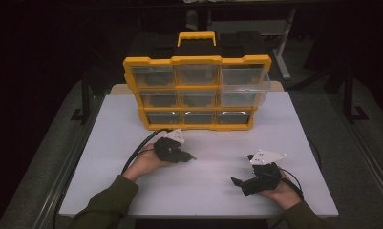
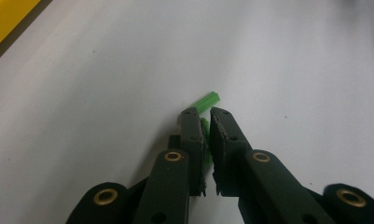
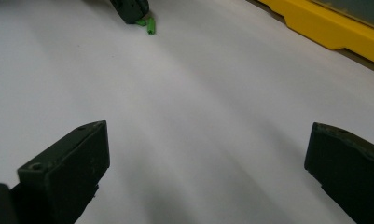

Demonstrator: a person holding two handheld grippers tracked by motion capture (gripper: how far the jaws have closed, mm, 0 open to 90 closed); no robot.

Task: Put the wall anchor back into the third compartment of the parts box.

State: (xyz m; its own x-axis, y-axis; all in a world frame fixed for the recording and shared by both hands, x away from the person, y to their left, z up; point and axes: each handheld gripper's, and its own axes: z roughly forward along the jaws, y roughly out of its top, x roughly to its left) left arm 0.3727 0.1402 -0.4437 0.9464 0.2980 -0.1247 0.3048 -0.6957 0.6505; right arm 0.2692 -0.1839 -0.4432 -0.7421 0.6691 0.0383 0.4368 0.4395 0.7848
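One green plug (image 2: 208, 100) lies on the white table (image 1: 213, 191), gripped between the jaws of the left gripper (image 2: 207, 125); the jaws are nearly together with only the plug's width between them, the pads pressing it from both sides, and its ribbed end sticks out past the tips; whether a second green piece lies behind it I cannot tell, though the right gripper view shows two short green bits (image 3: 147, 24) side by side at the left gripper's tip; in the high view the left gripper (image 1: 185, 155) rests low on the table just in front of the yellow organizer (image 1: 197, 60), near its bottom edge but apart from it; the organizer stands upright at the far side with nine clear drawers in three rows of three, one black handle-topped case behind it; the top right drawer (image 1: 244, 78) is pulled out toward the person, the other eight sit flush; the right gripper (image 1: 241, 183) lies near the table's near edge, well apart from the left one, its two jaws spread wide with nothing between them; two hands, two grippers, two cables; between the grippers and to the right of the organizer the table is bare white surface, with open room toward the right edge.
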